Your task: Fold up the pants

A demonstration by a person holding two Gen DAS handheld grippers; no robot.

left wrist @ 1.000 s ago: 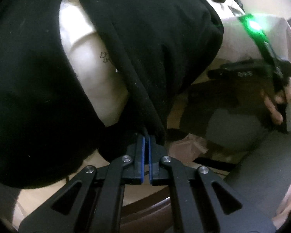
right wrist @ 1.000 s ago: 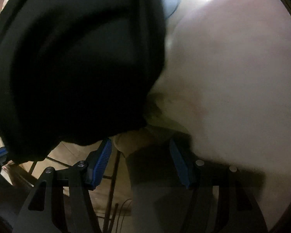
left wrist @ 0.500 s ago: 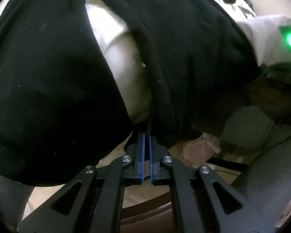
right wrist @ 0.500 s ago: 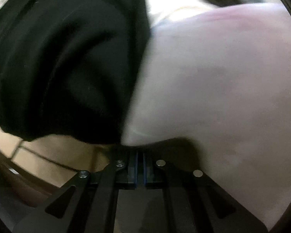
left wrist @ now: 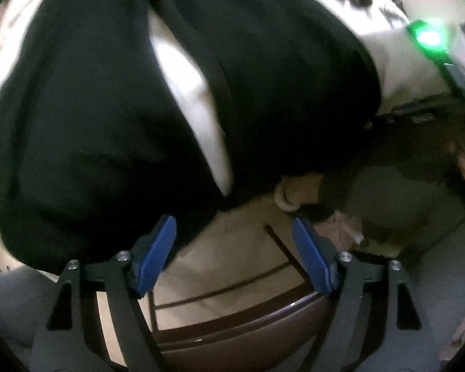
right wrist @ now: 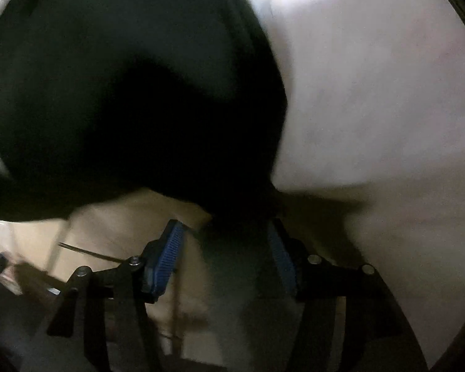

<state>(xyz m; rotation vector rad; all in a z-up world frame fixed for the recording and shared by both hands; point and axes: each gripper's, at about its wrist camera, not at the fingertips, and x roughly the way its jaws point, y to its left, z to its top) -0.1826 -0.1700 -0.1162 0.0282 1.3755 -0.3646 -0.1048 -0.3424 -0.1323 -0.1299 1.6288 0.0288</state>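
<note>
Below my left gripper [left wrist: 234,248], the black pants [left wrist: 108,108] lie heaped on a pale cushion [left wrist: 186,93], a leg hem hanging past its edge where I judge a fold was laid; the jaws are opening wide, nothing between the blue pads [left wrist: 158,248]. Under my right gripper [right wrist: 228,254], the same pants [right wrist: 124,93] rest against the cushion [right wrist: 372,93]; its jaws are opening too, empty, dark cloth just ahead.
</note>
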